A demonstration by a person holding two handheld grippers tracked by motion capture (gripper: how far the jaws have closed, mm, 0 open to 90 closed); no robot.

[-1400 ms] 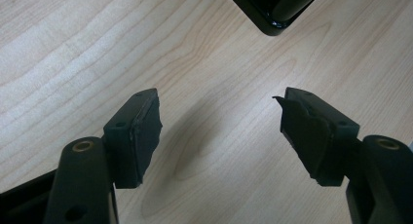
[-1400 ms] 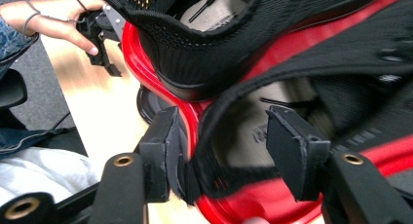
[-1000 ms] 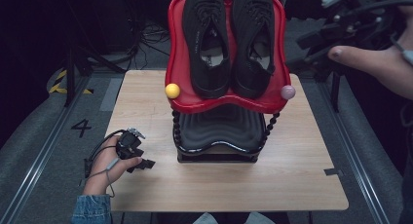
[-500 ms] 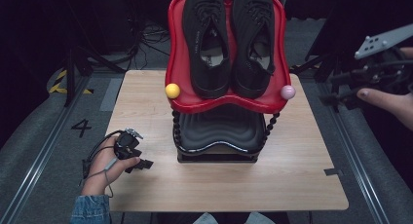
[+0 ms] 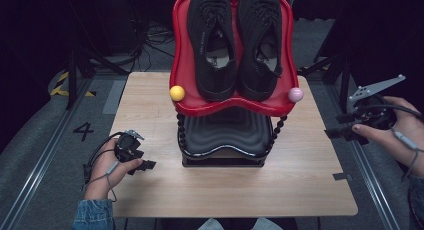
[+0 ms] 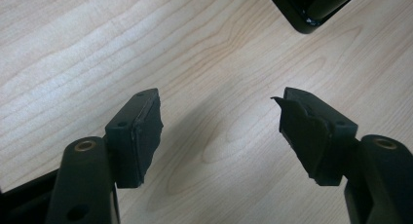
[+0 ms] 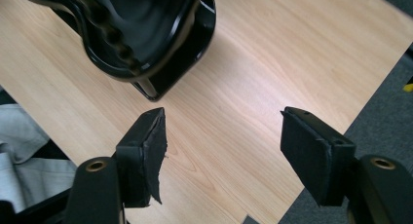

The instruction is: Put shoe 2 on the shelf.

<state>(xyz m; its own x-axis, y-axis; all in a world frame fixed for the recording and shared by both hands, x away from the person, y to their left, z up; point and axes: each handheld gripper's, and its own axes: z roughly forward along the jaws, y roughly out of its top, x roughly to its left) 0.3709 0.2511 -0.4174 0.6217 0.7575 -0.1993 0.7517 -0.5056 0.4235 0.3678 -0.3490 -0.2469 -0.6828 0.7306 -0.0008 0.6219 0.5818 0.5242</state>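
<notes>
A pair of black shoes (image 5: 235, 40) lies on the red upper tray (image 5: 182, 65) of a two-level rack at the middle back of the wooden table (image 5: 150, 105). The black lower tray (image 5: 225, 135) beneath it holds nothing. My left gripper (image 5: 145, 165) rests low over the table's front left, left of the rack. It is open, with bare wood (image 6: 195, 53) between its fingers and the rack's black base corner (image 6: 311, 5) beyond. My right gripper (image 5: 340, 131) hovers past the table's right edge, open, looking across the wood (image 7: 253, 73) at the black tray (image 7: 141, 29).
A yellow knob (image 5: 177, 93) and a pink knob (image 5: 295, 94) cap the rack's front posts. Dark stands and cables crowd the floor behind the table. A "4" mark (image 5: 83, 131) is on the floor at left. A small tape piece (image 5: 341, 176) sits near the table's right edge.
The right hand has brought its gripper down from the upper right to beside the table's right edge. The left gripper has stayed where it was.
</notes>
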